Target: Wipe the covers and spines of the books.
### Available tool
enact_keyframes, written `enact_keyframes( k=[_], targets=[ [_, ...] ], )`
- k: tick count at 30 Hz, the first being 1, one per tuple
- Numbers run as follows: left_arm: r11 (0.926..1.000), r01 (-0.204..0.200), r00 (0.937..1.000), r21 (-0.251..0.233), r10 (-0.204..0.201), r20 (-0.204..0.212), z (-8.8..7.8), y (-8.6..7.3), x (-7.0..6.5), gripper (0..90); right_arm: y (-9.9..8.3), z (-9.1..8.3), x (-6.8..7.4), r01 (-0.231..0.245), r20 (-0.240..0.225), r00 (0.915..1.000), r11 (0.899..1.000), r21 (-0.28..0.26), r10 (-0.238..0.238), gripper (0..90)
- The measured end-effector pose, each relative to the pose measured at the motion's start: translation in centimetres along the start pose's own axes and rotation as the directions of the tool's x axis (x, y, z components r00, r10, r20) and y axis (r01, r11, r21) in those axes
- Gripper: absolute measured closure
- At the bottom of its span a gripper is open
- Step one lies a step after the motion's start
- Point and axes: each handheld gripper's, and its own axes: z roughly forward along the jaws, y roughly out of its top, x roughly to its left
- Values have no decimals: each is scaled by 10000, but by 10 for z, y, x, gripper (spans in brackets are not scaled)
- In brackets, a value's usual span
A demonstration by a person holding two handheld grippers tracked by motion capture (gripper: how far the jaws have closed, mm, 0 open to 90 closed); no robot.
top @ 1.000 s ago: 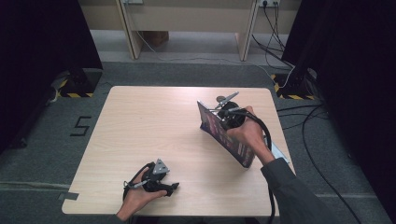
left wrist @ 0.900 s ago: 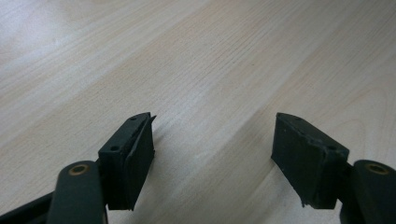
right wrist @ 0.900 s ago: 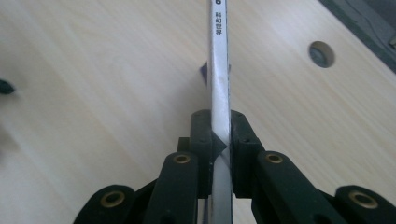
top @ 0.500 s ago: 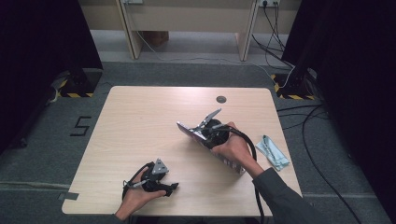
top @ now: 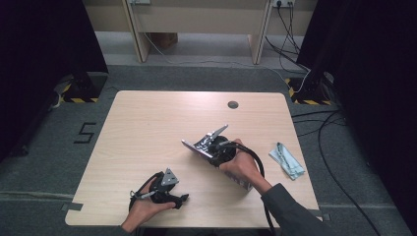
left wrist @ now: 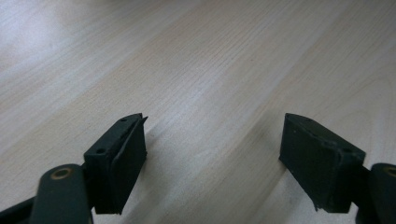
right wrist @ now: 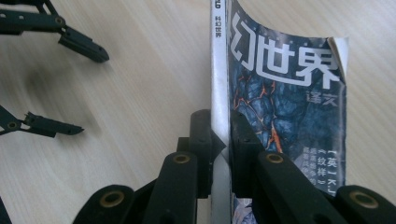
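The right gripper (right wrist: pixel 219 135) is clamped on a magazine's (right wrist: pixel 285 93) spine, while the left gripper (left wrist: pixel 212 154) has just been opening, nothing between.

Even overhead light — dark room edges, pale glare on table (left wrist: pixel 70 28), soft shadows, near parts blurred

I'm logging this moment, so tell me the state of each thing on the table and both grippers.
Magazine: closed, clamped at its spine, top corner dog-eared.
Right gripper: shut on the magazine.
Left gripper: open, nothing between its jaws, just been opening.
Blue cloth: crumpled, lying flat near the table's right edge.
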Motion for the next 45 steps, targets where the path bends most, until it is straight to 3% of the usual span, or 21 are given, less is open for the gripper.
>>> enact_keyframes(
  k=[20,34,43,45],
  targets=[
    [9998,164,9997,96,-163,-162,-1,0,1,206,-12,25,11,44,-621,9981,9997,235,-29,805],
    [9998,176,9997,125,-174,-176,-2,-1,2,204,-20,42,21,-145,-1055,9943,9995,273,173,696],
    [9996,212,9996,174,-208,-196,-2,-1,2,203,-26,48,24,-477,-1620,9854,9984,312,522,575],
    [9996,236,9995,128,-234,-195,-2,-1,2,203,-29,50,25,-897,-1841,9785,9956,278,933,542]
  ],
)
